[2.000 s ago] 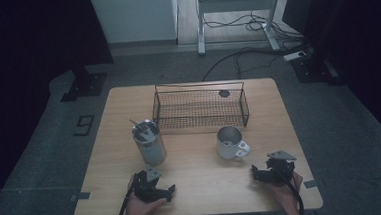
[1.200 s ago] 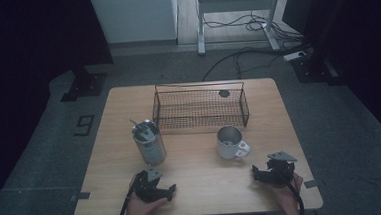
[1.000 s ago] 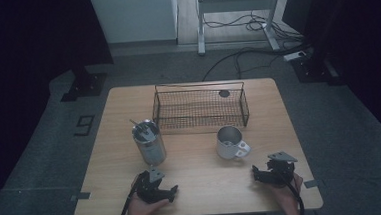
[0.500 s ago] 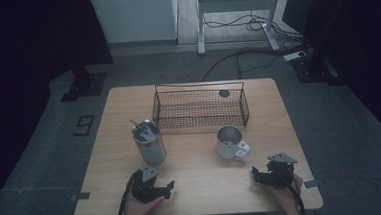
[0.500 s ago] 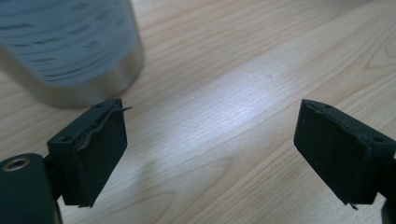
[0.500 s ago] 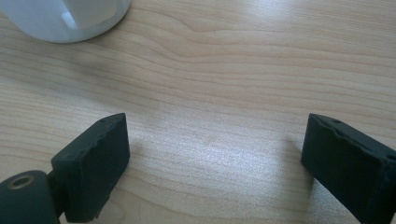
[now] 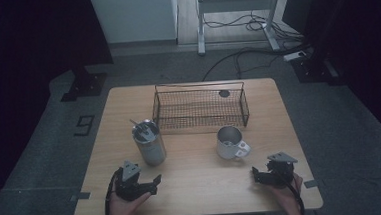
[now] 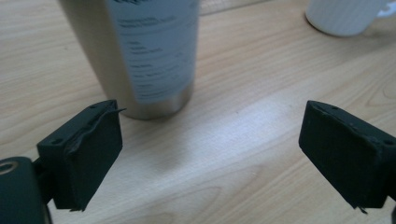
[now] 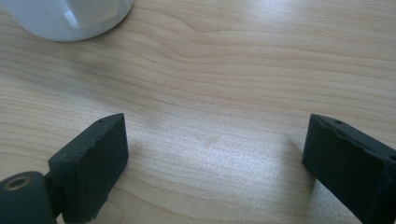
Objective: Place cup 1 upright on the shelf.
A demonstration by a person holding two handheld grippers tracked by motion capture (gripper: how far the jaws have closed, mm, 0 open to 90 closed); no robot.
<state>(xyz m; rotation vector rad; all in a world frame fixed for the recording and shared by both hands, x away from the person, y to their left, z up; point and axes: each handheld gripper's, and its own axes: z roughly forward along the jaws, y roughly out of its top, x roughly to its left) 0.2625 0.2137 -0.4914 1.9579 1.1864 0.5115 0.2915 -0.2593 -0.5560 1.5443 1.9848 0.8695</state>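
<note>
— What is being shown at the left gripper (image 7: 153, 182)?

— Its jaws are being held wide apart in the left gripper view, and nothing is being gripped or touched by them; bare wood of the table (image 8: 243, 140) is lying between them. Just ahead of the left-hand jaw, the steel tumbler (image 8: 140, 51) is standing upright, apart from the pad (image 8: 88, 154). In the high view the same tumbler (image 7: 148, 142) is being seen just beyond the gripper, which is being carried in the person's left hand (image 7: 127, 204).

— And the right gripper (image 7: 256, 174)?

— Its jaws have just been opening, and they are being kept well spread in the right gripper view, with nothing between them but table. Nothing is being held or touched. Ahead and to the left of them, the base of the white mug (image 9: 70, 16) is being seen, well clear of the pads.

— What is lying farther off?

— Past the tumbler and the mug (image 7: 230, 141), the wire basket (image 7: 198, 109) is being seen at the far side of the table, well apart from both grippers.
</note>
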